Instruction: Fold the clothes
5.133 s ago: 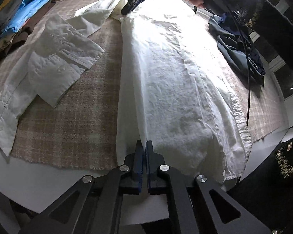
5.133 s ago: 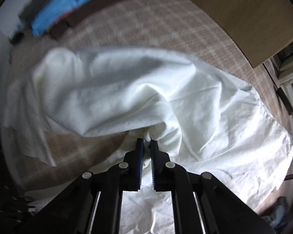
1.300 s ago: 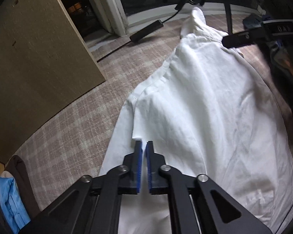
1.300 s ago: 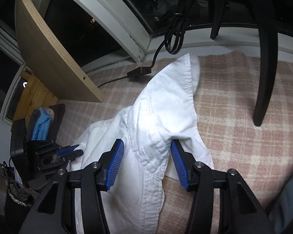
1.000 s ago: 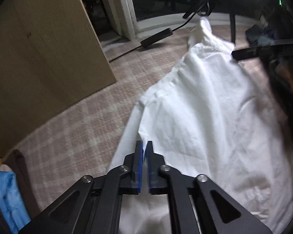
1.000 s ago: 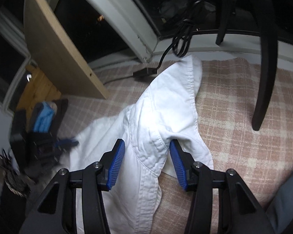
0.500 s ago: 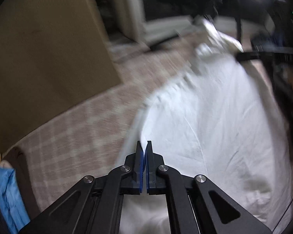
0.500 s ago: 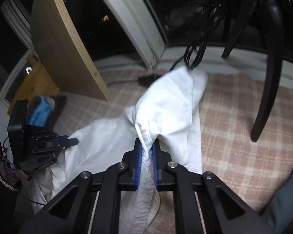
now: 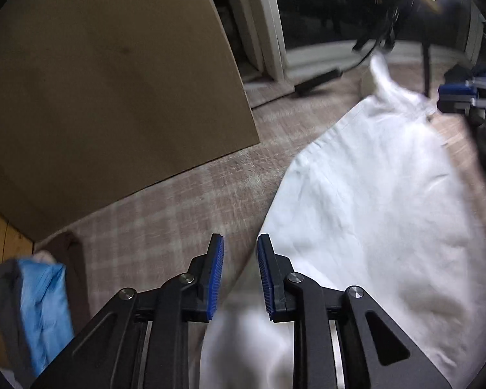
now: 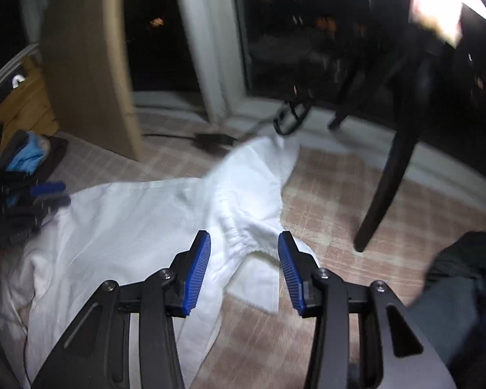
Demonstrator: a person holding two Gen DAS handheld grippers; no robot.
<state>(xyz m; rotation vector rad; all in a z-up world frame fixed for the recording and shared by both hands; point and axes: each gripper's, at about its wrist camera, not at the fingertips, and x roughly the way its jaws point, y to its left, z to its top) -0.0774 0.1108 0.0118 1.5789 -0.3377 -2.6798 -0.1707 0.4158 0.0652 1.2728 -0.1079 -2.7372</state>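
Left wrist: plaid-covered counter (image 9: 165,214) before dark window; white shirt (image 9: 372,194) spread flat; left tool (image 9: 239,275) opening, nothing between the pads.

Right wrist: same counter (image 10: 340,214); right tool (image 10: 243,259) opening above shirt's (image 10: 139,217) collar end, clamping nothing. Sides apparently folded in; lengthwise fold left.

Both wrist views look down, sharing the white shirt (image 9: 366,194).

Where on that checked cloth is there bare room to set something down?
Bare cloth lies between the board and the shirt, and again right of the shirt, before the chair leg. The left end is crowded with folded clothes.
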